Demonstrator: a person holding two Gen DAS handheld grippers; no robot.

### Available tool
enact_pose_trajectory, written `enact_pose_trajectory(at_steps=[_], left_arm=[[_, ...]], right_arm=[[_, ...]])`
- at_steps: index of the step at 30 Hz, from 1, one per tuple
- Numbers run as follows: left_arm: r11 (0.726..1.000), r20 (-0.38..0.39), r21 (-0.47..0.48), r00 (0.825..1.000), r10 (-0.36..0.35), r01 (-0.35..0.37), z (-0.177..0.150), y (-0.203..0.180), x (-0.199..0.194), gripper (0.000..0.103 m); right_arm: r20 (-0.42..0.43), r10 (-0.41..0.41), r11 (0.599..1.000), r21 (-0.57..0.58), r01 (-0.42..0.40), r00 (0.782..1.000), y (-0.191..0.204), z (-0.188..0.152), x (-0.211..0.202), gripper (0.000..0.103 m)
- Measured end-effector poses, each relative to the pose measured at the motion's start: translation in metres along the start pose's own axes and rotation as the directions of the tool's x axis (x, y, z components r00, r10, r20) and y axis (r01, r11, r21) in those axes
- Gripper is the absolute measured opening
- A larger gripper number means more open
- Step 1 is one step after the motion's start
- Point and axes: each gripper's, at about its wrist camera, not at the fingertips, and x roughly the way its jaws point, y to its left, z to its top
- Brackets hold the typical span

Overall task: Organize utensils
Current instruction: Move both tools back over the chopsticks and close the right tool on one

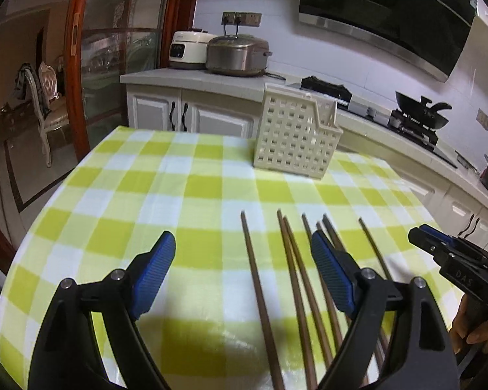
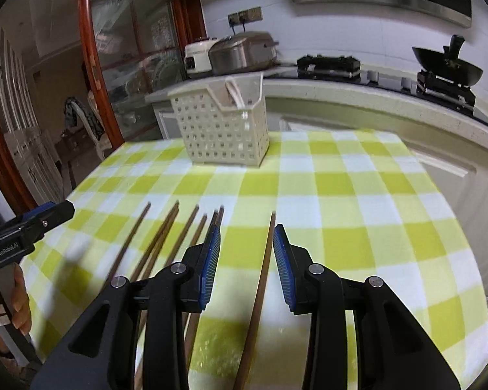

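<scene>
While the right gripper holds its jaws parted astride one brown wooden chopstick at lower centre, and the left gripper gapes empty, closing askew could roll it into the neighbouring chopsticks, far from the cream perforated plastic basket.

Brown chopsticks flat before perforated caddy

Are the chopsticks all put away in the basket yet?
Not yet. The chopsticks all lie on the checked tablecloth. The white basket holds something pale, not clearly identifiable, perhaps put in already. The right gripper has its jaws open around one chopstick, not closed. The left gripper is open, holding nothing. All chopsticks remain.
</scene>
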Motion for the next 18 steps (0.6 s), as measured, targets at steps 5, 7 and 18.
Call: enact_pose_trajectory(at_steps=[5,7,18], left_arm=[[1.0,-0.046,-0.021,0.999,-0.004,0.003,-0.011,0.006,0.008,0.082],[1.0,-0.052,-0.027,0.999,-0.006,0.005,-0.01,0.008,0.009,0.082],[1.0,-0.047,0.002,0.999,0.021,-0.021,-0.007,0.008,0.006,0.082]], right_arm=[[-0.079,-0.032,0.999,0.0,0.032,0.996,-0.001,-0.01,0.016,0.034],[-0.116,-0.037,0.999,0.001,0.038,0.993,-0.003,-0.011,0.024,0.034],[-0.214,-0.089,0.995,-0.052,0.08,0.973,0.0,0.0,0.064,0.02]])
